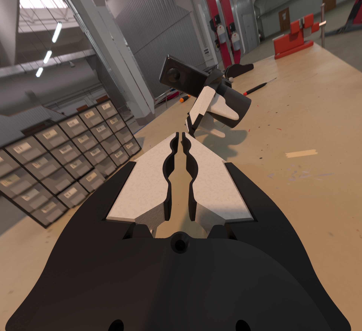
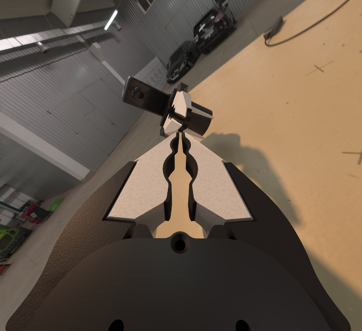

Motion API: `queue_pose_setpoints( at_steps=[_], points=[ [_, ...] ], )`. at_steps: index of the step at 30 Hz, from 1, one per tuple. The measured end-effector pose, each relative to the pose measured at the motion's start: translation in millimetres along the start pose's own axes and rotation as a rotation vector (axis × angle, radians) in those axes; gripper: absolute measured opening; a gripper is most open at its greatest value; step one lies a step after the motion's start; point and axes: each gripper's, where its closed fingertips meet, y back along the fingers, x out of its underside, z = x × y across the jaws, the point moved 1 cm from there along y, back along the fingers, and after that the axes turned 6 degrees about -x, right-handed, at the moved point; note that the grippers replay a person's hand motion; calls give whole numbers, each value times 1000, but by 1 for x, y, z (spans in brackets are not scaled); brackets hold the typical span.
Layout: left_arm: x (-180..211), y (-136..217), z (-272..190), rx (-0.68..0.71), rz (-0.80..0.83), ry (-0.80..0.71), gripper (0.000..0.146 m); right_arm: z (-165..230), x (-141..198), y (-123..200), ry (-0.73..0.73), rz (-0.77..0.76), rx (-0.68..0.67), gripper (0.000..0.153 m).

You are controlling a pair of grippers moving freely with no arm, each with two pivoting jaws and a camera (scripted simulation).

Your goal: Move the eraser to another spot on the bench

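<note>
— Where's the eraser?

— I can't pick it out for sure. There's a small pale lump (image 1: 231, 80) far down the table (image 1: 293, 109), beside a dark shape (image 1: 238, 68), but it's too small to tell what it is.

— And the grippers?

— The left gripper (image 1: 180, 135) hangs over the table with its jaws all but together, only a sliver between the tips, nothing in them. The right gripper (image 2: 180, 135) is the same: jaws closed to a sliver, empty. The two face each other, tips near, each throwing a shadow on the wood.

— What else is lying about?

— A black screwdriver (image 1: 256, 88) with a red end, a strip of tape (image 1: 300, 153), and a red vise (image 1: 293, 39) at the far end. On the other side, a grey box (image 2: 273, 27) with a cable, and pencil crosses (image 2: 320, 68) on the wood.

— Any writing?

— The drawer cabinet (image 1: 68, 155) has a paper label on every drawer, all too blurred to read. The parked cars (image 2: 213, 27) carry markings, also unreadable.
</note>
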Motion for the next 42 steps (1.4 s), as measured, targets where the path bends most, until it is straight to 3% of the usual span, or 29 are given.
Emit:
queue_pose_setpoints(
  at_steps=[4, 6, 7, 8, 10, 13, 16, 19, 24, 29, 33, 36, 39, 42],
  points=[
    [-29, 20, -1, -24, 10, -192, 16, 33, -14, 4, 81, -135, -49, 0],
    [-41, 51, 25, -154, -36, -172, 21, 48, -45, 48, 107, -433, -60, 0],
    [-38, 62, 31, -155, -27, -116, 22, 43, -50, 67, 165, -487, 66, 0],
    [-31, 64, 32, -142, 10, -104, 22, 37, -45, 70, 209, -452, 169, 0],
    [-9, 52, 25, -106, 104, -82, 22, 24, -26, 52, 192, -311, 206, 0],
    [42, 32, 21, -53, 418, 53, 23, -1, -12, 45, 256, -198, 378, 0],
    [77, 23, 11, 28, 632, 136, 23, -16, -8, 56, 278, -179, 495, 0],
    [102, 21, 2, 134, 803, 316, 23, -27, -5, 82, 321, -126, 666, 0],
    [107, 14, 4, 148, 781, 407, 23, -28, -5, 133, 338, -111, 828, 0],
    [117, 15, 11, 108, 880, 437, 51, -37, 7, 170, 317, 5, 986, 0],
    [105, 10, 20, 19, 884, 368, 69, -39, 7, 192, 250, -87, 996, 0],
    [83, -5, 25, -27, 812, 329, 79, -34, 5, 194, 204, -175, 879, 0],
    [42, -51, 8, 128, 615, 278, 71, -27, 2, 203, 164, -275, 786, 0],
    [30, -113, -13, 340, 619, 44, 62, -18, 0, 215, 193, -304, 817, 0]
  ],
)
